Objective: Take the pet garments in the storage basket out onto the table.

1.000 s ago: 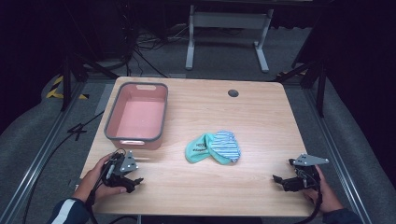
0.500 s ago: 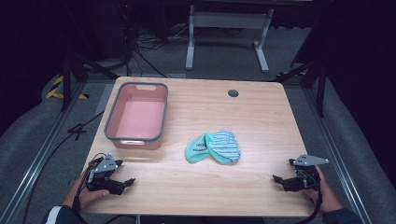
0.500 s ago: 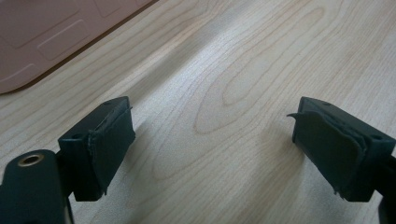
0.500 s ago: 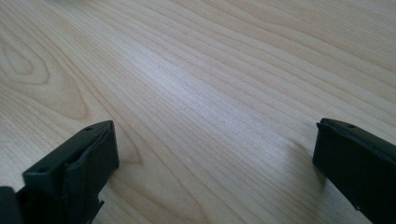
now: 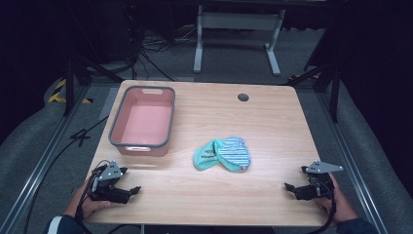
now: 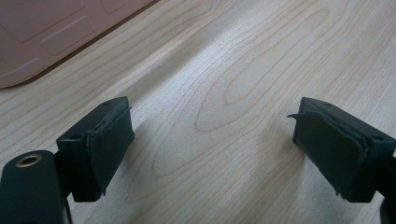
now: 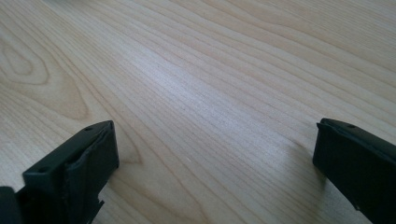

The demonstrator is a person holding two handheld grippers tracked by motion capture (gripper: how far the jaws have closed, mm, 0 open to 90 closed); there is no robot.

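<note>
A small heap of soft knitted socks, one plain mint green and one with pale blue and white stripes, lies on the light wooden table, just to the right of the pink rectangular plastic tub with a grey rim and nearer the person than it; the two socks overlap, the striped one partly on top of the green; the tub looks empty.

The left gripper rests low on the table just in front of the tub's near short wall; its jaws have just been opening and now stand wide, with only bare wood between the pads. The right gripper sits well to the right of the tub, beyond the socks and nearer the table's front edge; its jaws are likewise spread wide and hold nothing.

The socks should be light, limp and easily crushed without harm; they will sag and may slip apart if pinched at one edge only; a bite down through the thick overlap in the middle of the heap, or on a cuff, seems the surest hold.
</note>
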